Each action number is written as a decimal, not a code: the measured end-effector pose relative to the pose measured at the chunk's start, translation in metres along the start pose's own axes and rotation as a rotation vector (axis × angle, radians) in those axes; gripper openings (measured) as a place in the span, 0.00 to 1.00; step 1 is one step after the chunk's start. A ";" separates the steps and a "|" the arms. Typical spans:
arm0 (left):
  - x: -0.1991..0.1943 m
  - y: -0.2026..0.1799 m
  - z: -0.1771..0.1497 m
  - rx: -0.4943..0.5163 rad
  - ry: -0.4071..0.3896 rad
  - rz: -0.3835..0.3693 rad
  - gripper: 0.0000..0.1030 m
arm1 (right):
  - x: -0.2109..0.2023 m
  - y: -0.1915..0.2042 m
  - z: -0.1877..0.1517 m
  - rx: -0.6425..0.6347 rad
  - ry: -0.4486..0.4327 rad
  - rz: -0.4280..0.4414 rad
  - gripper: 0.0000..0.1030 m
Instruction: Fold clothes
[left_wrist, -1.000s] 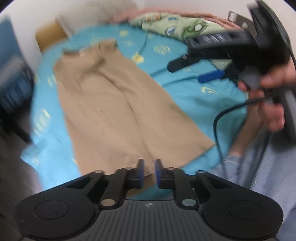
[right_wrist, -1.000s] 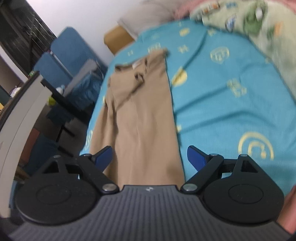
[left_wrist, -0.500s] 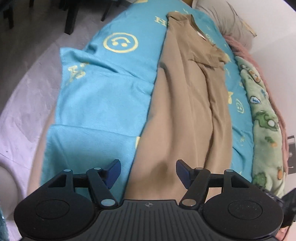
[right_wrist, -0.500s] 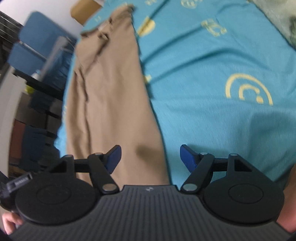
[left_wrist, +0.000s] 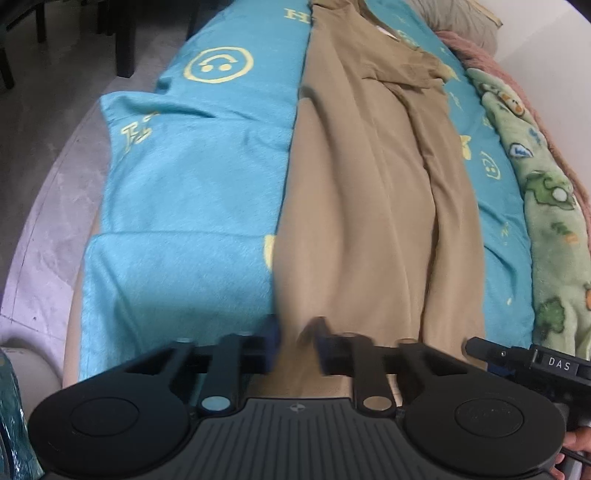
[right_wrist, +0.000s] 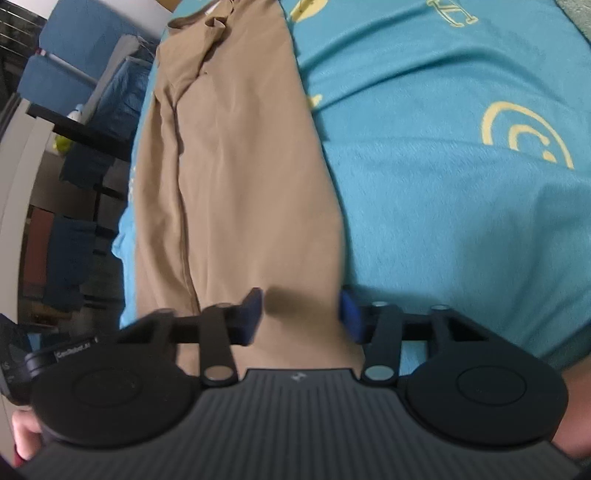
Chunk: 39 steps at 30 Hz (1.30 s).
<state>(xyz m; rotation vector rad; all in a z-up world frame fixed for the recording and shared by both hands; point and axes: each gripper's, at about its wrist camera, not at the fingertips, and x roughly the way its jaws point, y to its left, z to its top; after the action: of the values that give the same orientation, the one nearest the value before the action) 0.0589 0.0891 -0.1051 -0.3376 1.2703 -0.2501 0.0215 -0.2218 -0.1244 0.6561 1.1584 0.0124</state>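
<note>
— Both grippers have dropped to the near hem since half a second ago, and the left gripper (left_wrist: 296, 341) has narrowed its jaws; they were wide then.

— Clamped?

— Nearly together, cloth bunched in the gap; not surely pinched. The right gripper (right_wrist: 301, 314) stands apart, straddling the hem's other corner.

— And the trousers (left_wrist: 369, 206)?

— Flat on the blanket (left_wrist: 184, 184), long axis running straight away from both tools, waistband far. Neither is nearer; each has a corner.

Near hem of the tan trousers (left_wrist: 369, 206) hidden behind both blurred hand-held grippers.
</note>
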 end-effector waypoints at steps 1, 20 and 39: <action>-0.001 0.000 -0.002 -0.001 0.000 0.006 0.13 | -0.001 0.001 -0.002 -0.004 0.003 -0.006 0.43; -0.001 -0.007 -0.018 0.051 0.044 0.050 0.21 | 0.007 0.034 -0.027 -0.244 0.065 -0.129 0.55; -0.178 -0.036 -0.016 -0.079 -0.364 -0.373 0.04 | -0.174 0.073 0.003 -0.293 -0.297 0.128 0.11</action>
<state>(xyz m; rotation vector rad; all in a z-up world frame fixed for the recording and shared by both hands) -0.0059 0.1193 0.0624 -0.6588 0.8536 -0.4342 -0.0257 -0.2222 0.0583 0.4521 0.8066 0.1840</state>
